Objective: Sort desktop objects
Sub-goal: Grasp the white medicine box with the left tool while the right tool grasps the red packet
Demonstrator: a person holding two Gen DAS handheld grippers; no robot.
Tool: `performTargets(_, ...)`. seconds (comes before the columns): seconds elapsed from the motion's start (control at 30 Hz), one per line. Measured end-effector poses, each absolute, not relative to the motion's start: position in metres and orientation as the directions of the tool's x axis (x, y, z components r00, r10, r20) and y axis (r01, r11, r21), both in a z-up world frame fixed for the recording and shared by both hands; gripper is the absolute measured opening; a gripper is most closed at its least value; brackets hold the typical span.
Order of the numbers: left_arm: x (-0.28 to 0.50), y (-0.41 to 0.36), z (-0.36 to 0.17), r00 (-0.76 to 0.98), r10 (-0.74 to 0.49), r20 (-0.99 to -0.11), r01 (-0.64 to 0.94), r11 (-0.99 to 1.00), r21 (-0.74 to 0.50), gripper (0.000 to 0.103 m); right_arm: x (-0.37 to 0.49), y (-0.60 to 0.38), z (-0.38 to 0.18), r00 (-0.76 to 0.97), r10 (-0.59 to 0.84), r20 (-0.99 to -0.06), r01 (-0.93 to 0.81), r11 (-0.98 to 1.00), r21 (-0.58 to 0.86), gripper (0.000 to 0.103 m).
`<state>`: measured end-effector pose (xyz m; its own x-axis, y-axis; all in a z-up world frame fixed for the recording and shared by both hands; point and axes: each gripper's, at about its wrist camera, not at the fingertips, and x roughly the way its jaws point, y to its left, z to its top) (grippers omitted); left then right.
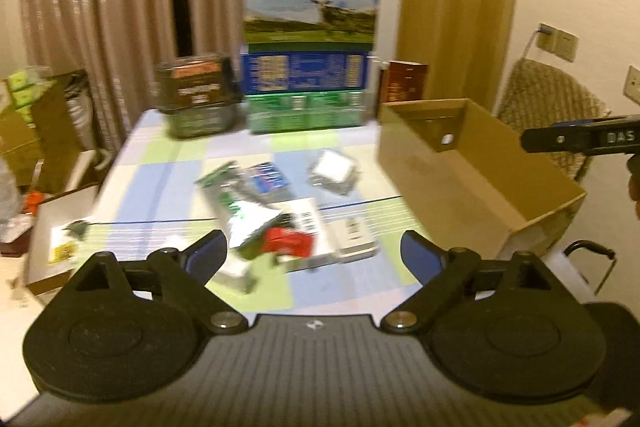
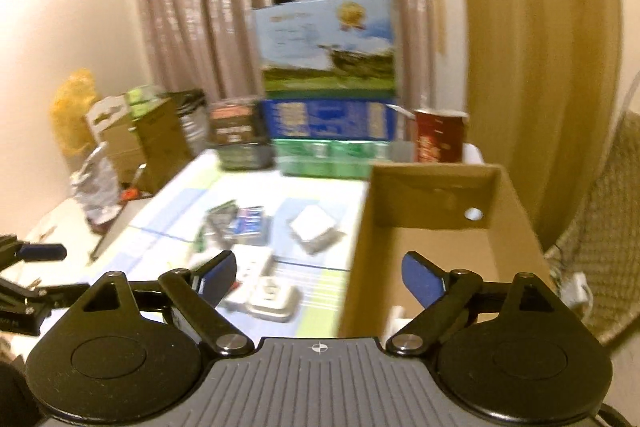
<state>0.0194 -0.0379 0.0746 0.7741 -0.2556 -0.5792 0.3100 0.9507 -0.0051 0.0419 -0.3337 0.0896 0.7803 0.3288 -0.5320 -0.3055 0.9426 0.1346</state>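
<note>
Spread wide and empty, both the left gripper (image 1: 314,251) and the right gripper (image 2: 318,273) are held above the checked tablecloth (image 1: 160,195). Glossy packets (image 1: 256,203) are heaped beside a rectangular cardboard box (image 1: 472,163).

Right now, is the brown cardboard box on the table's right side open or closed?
Open. The brown cardboard box has no lid or flaps over it; the right wrist view looks straight down onto its inner walls and floor.
</note>
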Motion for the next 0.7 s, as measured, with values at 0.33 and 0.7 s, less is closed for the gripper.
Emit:
performTargets(0.33,0.015,0.012,0.069,0.763,-0.208,-0.612,0.322,0.943,0.082,0.097,0.036,-0.273,0.086,0.718,0.400,-0.570,-0.461,0.887,0.041,0.094)
performTargets(0.7,0.075,0.034,0.020,0.658,-0.271,-0.702,0.561,0.798,0.218,0.096,0.075,-0.222,0.044,0.606,0.418,-0.677,-0.614,0.786,-0.065,0.094)
